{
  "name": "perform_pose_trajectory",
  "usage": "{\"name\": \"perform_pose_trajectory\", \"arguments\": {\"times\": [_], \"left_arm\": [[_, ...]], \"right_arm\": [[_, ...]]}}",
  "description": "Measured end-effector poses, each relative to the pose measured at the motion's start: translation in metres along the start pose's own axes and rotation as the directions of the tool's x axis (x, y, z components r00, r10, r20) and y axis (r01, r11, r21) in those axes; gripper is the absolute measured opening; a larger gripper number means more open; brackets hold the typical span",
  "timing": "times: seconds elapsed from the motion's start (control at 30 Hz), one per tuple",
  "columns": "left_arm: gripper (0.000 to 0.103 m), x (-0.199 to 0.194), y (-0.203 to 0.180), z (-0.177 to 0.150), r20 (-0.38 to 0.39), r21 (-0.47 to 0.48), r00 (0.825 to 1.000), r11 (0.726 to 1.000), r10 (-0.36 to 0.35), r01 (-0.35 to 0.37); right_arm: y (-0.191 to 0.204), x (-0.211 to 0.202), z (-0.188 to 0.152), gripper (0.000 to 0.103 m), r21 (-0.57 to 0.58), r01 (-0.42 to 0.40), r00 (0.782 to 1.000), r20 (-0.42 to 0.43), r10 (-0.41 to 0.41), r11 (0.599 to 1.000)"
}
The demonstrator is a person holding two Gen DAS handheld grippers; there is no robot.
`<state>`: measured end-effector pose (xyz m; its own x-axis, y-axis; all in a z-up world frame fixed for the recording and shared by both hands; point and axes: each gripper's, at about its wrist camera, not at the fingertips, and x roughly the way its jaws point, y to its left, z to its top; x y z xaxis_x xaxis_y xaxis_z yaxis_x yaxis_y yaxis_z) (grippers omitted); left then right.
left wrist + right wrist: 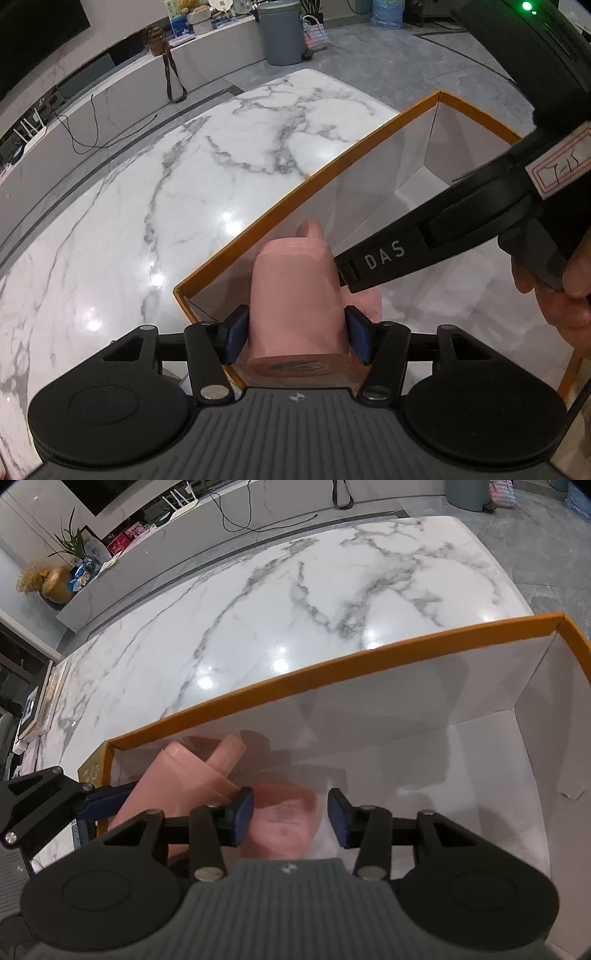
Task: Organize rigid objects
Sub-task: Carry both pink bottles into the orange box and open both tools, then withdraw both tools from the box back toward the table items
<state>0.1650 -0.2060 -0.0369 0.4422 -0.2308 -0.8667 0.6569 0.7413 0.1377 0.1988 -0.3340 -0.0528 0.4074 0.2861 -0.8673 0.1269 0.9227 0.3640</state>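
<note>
My left gripper [297, 334] is shut on a pink mug [295, 295], held on its side with the base toward the camera and the handle [310, 230] pointing away, over the left end of an orange-rimmed white box [306, 181]. The mug also shows in the right wrist view [184, 775], inside that corner of the box [332, 664]. My right gripper [291, 818] is open inside the box, with a second pink object [284, 819] lying blurred between its fingers; it is not gripped. The right gripper body [424, 243] reaches in from the right in the left wrist view.
The box stands on a white marble table [184, 177]. A grey bin [280, 33] and a woven bag [316, 33] stand on the floor beyond. A low white console [147, 565] with cables, a plant and a gold vase [57, 585] runs behind the table.
</note>
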Motion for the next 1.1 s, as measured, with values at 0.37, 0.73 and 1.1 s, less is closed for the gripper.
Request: {"name": "perform_pose_trajectory", "arguments": {"times": [0.37, 0.73, 1.1], "left_arm": [[0.073, -0.033, 0.02, -0.01, 0.1, -0.127, 0.993, 0.99, -0.056, 0.069], [0.047, -0.035, 0.058, -0.026, 0.03, -0.366, 0.998, 0.929, -0.05, 0.057], [0.021, -0.024, 0.059, -0.037, 0.024, -0.418, 0.989, 0.897, -0.147, 0.143]], "right_arm": [[-0.004, -0.016, -0.009, 0.063, 0.025, -0.025, 0.999, 0.032, 0.024, 0.999], [0.006, -0.004, -0.026, 0.058, -0.02, -0.053, 0.998, -0.035, 0.052, 0.998], [0.031, 0.01, -0.033, 0.052, -0.1, -0.106, 0.993, -0.066, 0.099, 0.989]]}}
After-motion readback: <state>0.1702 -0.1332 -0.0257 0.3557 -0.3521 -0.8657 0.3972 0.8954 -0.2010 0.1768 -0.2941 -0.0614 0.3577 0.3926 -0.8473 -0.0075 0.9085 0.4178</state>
